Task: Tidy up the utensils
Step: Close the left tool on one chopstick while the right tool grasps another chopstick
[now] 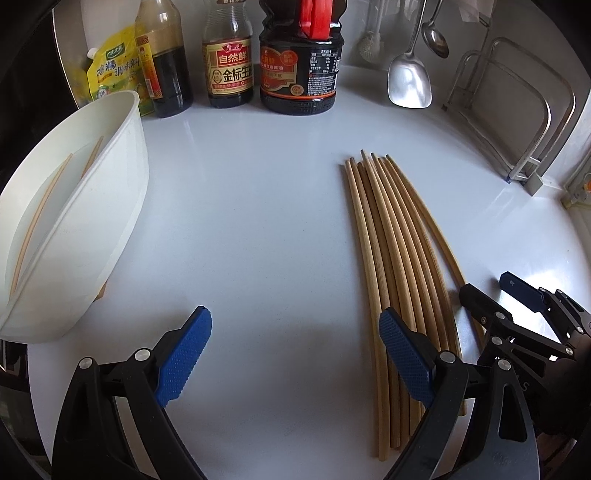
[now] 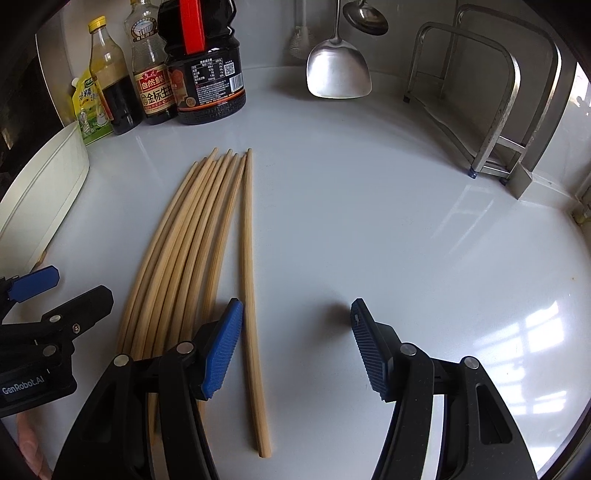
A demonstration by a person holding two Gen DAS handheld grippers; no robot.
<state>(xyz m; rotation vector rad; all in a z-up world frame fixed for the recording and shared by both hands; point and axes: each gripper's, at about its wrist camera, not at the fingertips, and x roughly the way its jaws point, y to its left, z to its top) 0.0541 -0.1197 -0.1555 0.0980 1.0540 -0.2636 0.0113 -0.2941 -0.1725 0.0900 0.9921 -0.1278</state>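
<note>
Several bamboo chopsticks lie in a bundle on the white countertop, tips pointing to the back. My left gripper is open above bare counter, and its right pad hangs over the bundle's near ends. At the left stands a white plastic container, tilted, with two chopsticks inside. In the right wrist view one chopstick lies apart from the bundle. My right gripper is open around that chopstick, which lies close to the left pad.
Sauce bottles and a yellow seasoning pouch line the back wall. A metal spatula and a ladle hang there. A steel rack stands at the back right. The two grippers are close together, side by side.
</note>
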